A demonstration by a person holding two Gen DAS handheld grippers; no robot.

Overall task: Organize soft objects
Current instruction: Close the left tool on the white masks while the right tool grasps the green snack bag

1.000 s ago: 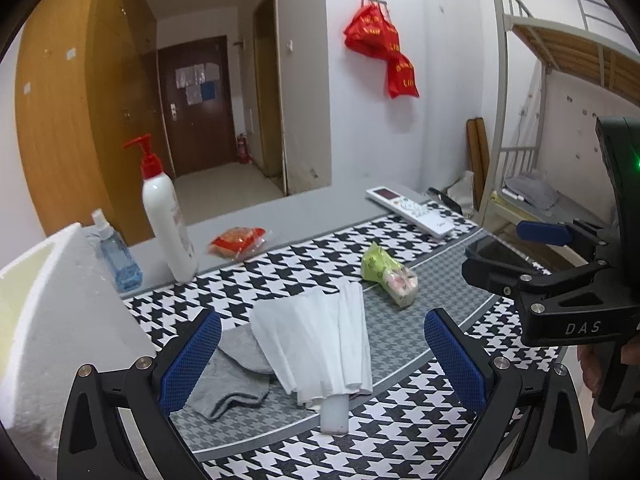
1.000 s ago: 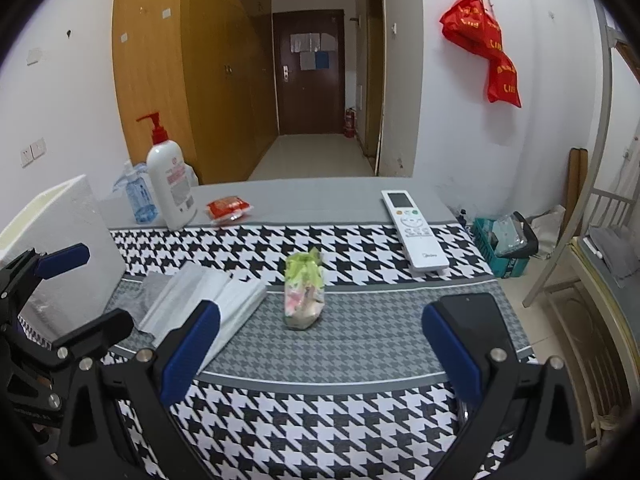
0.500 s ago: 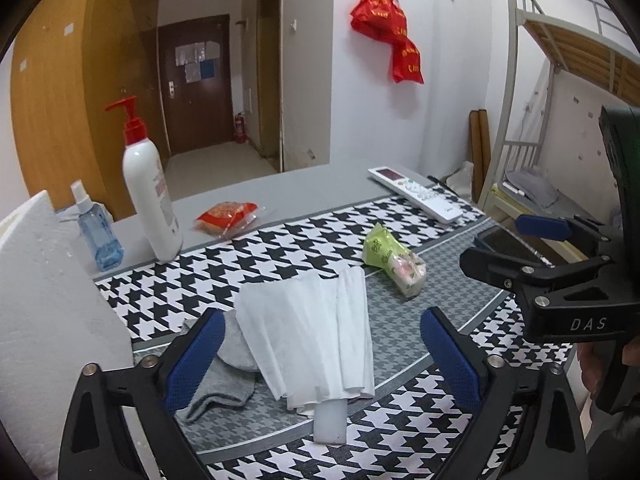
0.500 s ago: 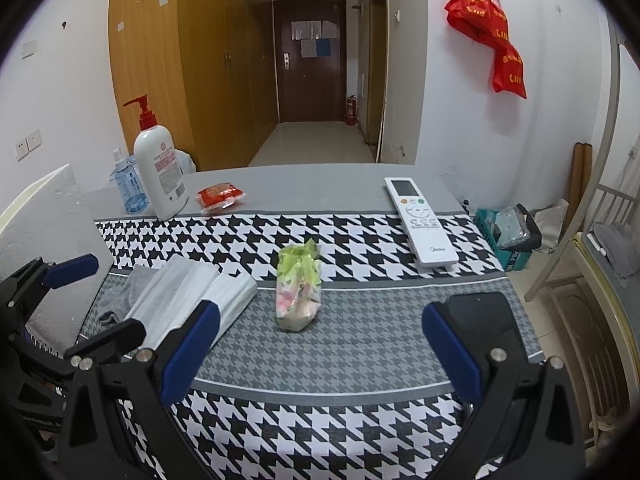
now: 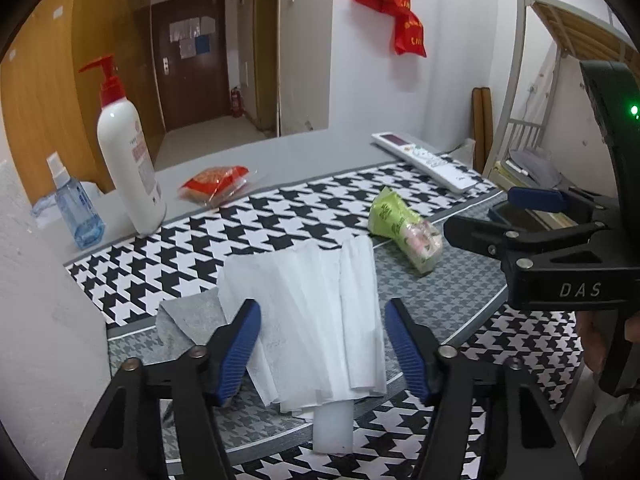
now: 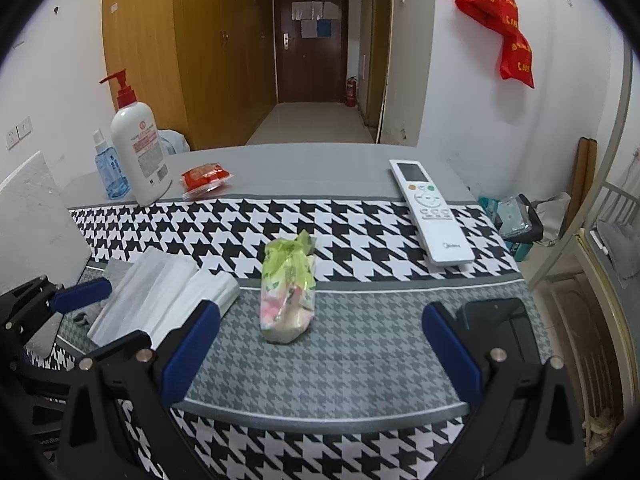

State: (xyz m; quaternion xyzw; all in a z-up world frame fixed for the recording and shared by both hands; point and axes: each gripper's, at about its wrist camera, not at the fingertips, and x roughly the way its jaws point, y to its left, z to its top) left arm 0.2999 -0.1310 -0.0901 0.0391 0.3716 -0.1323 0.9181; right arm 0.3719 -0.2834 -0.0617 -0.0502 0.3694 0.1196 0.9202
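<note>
A fanned stack of white tissues (image 5: pixel 316 304) lies on the houndstooth mat, partly over a grey cloth (image 5: pixel 188 316) and a white cylinder (image 5: pixel 334 426). My left gripper (image 5: pixel 322 344) hovers low over the stack's near end, its jaws closing. The tissues sit between the blue pads, which do not press on them. A green soft packet (image 6: pixel 288 292) lies mid-mat. My right gripper (image 6: pixel 320 344) stands open just short of it, with nothing gripped. In the right wrist view the tissues (image 6: pixel 160 296) lie at the left beside the left gripper's fingers (image 6: pixel 84 292).
A white pump bottle (image 5: pixel 128 160), a blue spray bottle (image 5: pixel 80 208) and a red snack packet (image 5: pixel 214 182) stand at the back left. A white remote (image 6: pixel 430 212) lies back right and a black phone (image 6: pixel 496 320) near right. A white foam block (image 5: pixel 40 320) borders the left edge.
The left gripper's jaws have narrowed from wide open around the tissue stack as it sank closer. The right gripper has also come lower and nearer to the green packet.
</note>
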